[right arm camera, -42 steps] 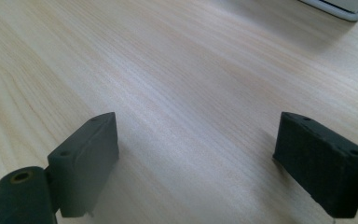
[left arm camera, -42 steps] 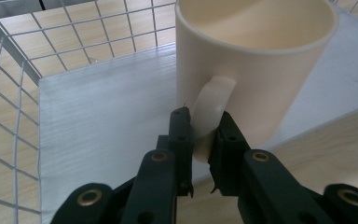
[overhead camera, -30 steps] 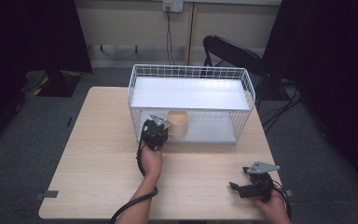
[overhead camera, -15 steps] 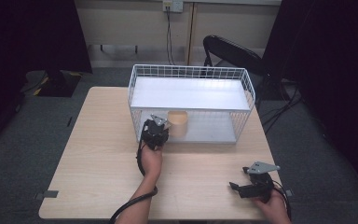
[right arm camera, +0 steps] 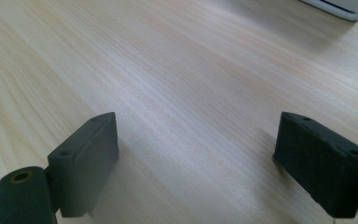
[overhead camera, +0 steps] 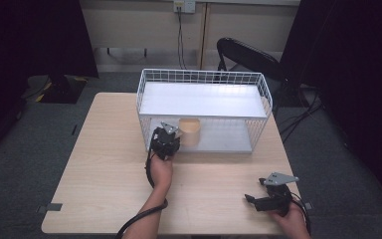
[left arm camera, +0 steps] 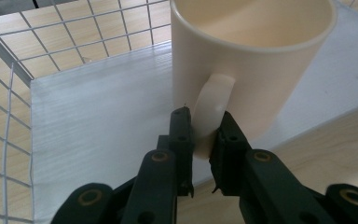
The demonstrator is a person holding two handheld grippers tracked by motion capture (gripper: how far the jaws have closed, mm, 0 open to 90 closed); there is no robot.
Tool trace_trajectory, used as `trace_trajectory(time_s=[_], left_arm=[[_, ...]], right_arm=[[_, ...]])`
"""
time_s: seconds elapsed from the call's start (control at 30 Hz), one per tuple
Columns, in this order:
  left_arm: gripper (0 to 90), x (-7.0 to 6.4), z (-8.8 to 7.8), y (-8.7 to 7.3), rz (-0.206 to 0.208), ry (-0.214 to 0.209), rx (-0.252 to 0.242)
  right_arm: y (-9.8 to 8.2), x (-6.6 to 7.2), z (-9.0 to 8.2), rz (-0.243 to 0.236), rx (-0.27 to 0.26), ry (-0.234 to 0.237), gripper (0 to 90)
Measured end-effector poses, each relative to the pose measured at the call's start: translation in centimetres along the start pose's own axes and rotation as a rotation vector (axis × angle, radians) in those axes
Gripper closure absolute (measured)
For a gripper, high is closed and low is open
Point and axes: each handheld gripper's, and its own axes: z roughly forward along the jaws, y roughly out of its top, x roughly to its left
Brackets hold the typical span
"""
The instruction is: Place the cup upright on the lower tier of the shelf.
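Standing upright, the mug (left arm camera: 251,60) points its handle at the clamped left claw (left arm camera: 204,140); right claw (right arm camera: 196,163) apart.

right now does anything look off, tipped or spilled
Nothing stands out. The cream mug stands upright on the wire basket's lower shelf, the left tool shut on its handle. The right tool is open over bare table.

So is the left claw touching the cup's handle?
Touching. In the left gripper view, the left claw has both jaws pressed flat against the sides of the handle of the cup, with no gap.
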Motion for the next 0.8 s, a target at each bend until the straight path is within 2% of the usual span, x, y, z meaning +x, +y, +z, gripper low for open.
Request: trace_trajectory(time_s=[0.07, 0.1, 0.33, 0.53, 0.6, 0.67, 0.7, 0.8], left_arm=[[80.2, -0.1, 0.0, -0.1, -0.010, -0.003, -0.009], [80.1, 0.0, -0.1, -0.1, 0.002, -0.002, -0.002], [78.4, 0.0, -0.3, -0.3, 0.002, -0.003, -0.007], [67.4, 0.4, -0.5, -0.8, -0.017, 0.002, -0.018], [64.6, 0.4, -0.7, -0.9, -0.016, 0.009, -0.017], [63.8, 0.5, -0.9, -0.9, 0.003, 0.008, -0.012], [62.3, 0.4, -0.9, -1.0, -0.006, 0.004, -0.021], [56.7, 0.4, -1.2, -0.9, 0.002, -0.001, -0.028]], right_arm=[[0.0, 0.0, 0.0, 0.000, 0.000, 0.000, 13.0], [0.0, 0.0, 0.0, 0.000, 0.000, 0.000, 13.0], [0.0, 0.0, 0.0, 0.000, 0.000, 0.000, 13.0], [0.0, 0.0, 0.0, 0.000, 0.000, 0.000, 13.0], [0.0, 0.0, 0.0, 0.001, 0.000, 0.000, 13.0], [0.0, 0.0, 0.0, 0.000, 0.000, 0.000, 13.0], [0.0, 0.0, 0.0, -0.001, -0.001, 0.000, 13.0], [0.0, 0.0, 0.0, -0.001, 0.000, 0.000, 13.0]])
